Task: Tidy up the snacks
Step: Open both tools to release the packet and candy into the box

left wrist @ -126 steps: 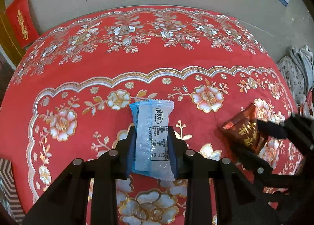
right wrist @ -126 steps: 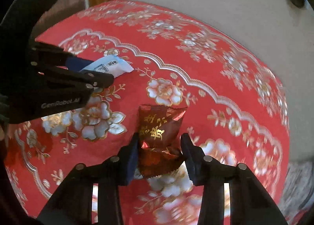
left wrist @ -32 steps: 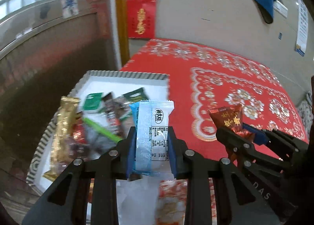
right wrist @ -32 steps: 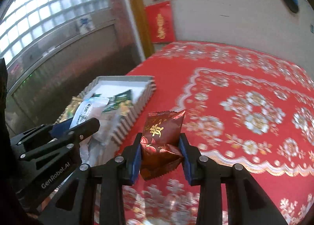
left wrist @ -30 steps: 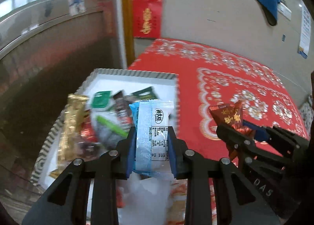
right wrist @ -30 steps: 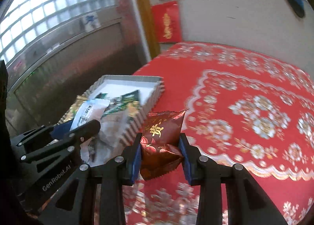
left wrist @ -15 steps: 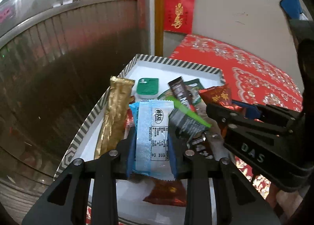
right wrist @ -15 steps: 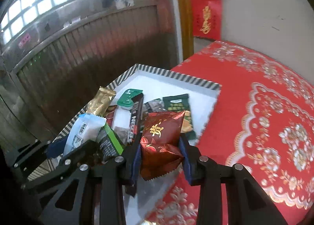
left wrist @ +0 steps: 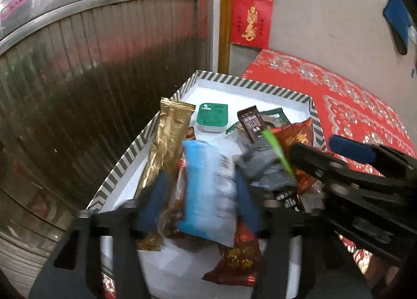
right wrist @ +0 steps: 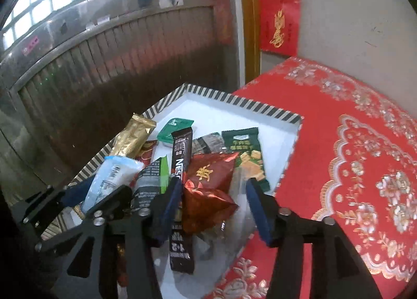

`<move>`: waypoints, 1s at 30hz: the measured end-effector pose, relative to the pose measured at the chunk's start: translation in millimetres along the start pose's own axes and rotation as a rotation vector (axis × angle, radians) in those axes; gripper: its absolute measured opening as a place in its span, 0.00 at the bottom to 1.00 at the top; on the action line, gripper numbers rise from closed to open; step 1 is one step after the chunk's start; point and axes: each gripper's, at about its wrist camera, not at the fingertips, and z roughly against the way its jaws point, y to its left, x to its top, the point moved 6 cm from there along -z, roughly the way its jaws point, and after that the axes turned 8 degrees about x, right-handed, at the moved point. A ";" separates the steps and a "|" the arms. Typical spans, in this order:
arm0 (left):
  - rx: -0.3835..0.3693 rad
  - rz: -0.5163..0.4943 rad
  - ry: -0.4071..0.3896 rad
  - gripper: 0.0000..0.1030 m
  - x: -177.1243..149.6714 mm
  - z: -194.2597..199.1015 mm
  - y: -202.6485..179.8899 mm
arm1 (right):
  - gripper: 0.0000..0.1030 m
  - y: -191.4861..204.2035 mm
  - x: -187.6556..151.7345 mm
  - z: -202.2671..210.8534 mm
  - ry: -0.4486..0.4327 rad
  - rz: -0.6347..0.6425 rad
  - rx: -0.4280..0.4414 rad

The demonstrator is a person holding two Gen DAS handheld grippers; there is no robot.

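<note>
Both claws reached the tray [left wrist: 250, 84], opening; blue packet [left wrist: 206, 192] lengthwise

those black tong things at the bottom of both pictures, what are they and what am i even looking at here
They are two hand-held grippers, each a two-finger clamp that a person carries, with a fisheye camera looking out along its fingers. One picture comes from the left gripper, the other from the right gripper, so each also sees the other from the side.

Below them is a white tray with a black-and-white striped rim, standing at the edge of a red floral tablecloth. In the tray lie snacks: a long gold foil stick, a small green-lidded tub, a dark brown coffee sachet and a dark green cracker packet.

Both sets of jaws are opening. A pale blue and white wrapped snack sits blurred between the left ones, and a shiny dark red foil packet between the right ones, no longer pinched, over the tray.
</note>
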 end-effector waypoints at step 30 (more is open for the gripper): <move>0.038 -0.003 -0.168 0.79 -12.7 64.0 -4.1 | 0.84 -12.4 -54.4 84.5 -0.204 -0.075 -0.125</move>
